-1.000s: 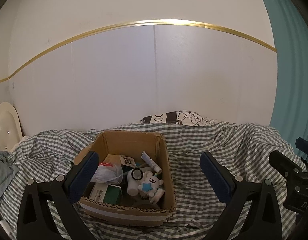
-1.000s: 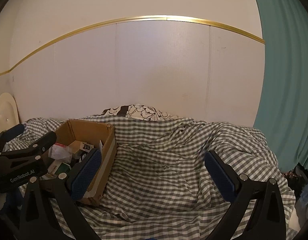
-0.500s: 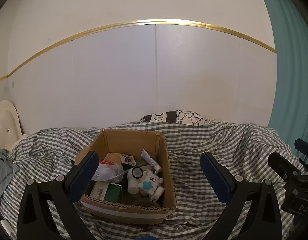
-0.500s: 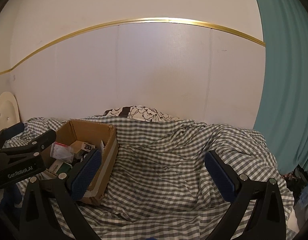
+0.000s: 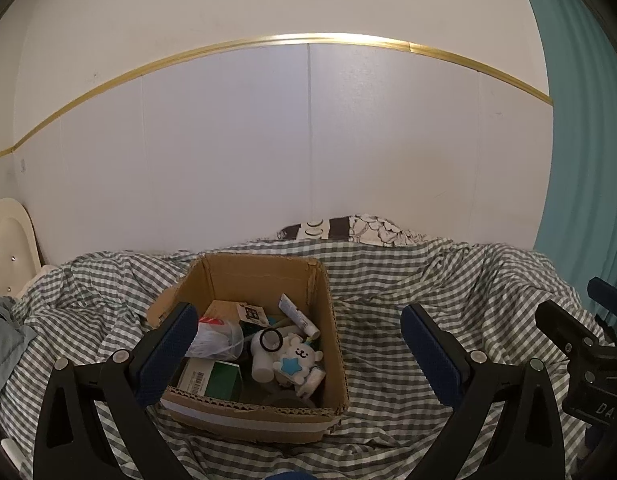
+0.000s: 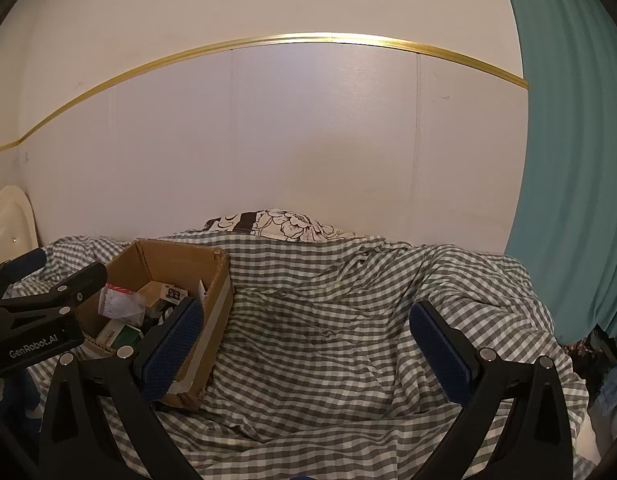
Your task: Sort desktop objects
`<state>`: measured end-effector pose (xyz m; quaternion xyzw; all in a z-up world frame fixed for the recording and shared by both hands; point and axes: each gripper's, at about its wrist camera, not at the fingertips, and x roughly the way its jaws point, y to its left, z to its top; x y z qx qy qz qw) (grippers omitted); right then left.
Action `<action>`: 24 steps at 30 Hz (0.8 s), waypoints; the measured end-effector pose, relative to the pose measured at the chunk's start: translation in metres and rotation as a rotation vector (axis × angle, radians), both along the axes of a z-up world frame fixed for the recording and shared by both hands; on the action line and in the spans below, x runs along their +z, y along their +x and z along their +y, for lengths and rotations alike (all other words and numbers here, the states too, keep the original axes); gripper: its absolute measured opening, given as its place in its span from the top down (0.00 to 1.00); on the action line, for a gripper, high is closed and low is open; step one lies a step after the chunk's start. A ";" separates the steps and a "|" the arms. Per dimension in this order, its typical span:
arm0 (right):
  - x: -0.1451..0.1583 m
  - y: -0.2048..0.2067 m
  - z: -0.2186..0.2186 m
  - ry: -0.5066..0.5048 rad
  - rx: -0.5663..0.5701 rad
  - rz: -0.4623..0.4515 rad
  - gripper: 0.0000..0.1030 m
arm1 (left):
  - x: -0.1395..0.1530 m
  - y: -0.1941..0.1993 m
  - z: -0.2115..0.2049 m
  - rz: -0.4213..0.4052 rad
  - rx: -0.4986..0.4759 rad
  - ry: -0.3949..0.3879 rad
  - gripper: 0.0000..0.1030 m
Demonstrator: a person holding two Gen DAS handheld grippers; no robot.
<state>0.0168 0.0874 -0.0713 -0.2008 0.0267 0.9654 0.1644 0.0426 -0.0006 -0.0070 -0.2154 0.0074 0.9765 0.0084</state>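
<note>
Nearest, the left gripper (image 5: 298, 354) and the right gripper (image 6: 304, 346) both hang with blue pads spread wide and hold nothing. Past the left one, on the checked sheet (image 6: 348, 320), sits the cardboard box (image 5: 332, 344) — inside lie a white bear toy (image 5: 298, 362), a clear plastic bag (image 5: 218, 338), a green carton (image 5: 222, 378) and a white tube (image 5: 298, 316). Farther back, a floral pillow (image 6: 284, 224) lies against the white wall (image 6: 308, 140) — a teal curtain (image 6: 568, 160) hangs at its right.

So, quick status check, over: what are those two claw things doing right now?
Left hand-held gripper open, empty, facing the cardboard box. Right hand-held gripper open, empty, over checked sheet. Box full of small items. Nothing in the way.
</note>
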 end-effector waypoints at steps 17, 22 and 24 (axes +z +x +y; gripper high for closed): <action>-0.001 0.000 0.000 -0.005 0.001 -0.012 0.00 | 0.000 -0.002 -0.005 -0.018 0.006 0.008 0.00; -0.003 -0.002 -0.002 -0.003 0.002 -0.020 0.00 | -0.001 -0.002 -0.005 -0.013 0.002 0.005 0.00; -0.004 -0.002 -0.002 -0.004 0.004 -0.023 0.00 | -0.001 -0.001 -0.004 -0.010 0.000 -0.003 0.00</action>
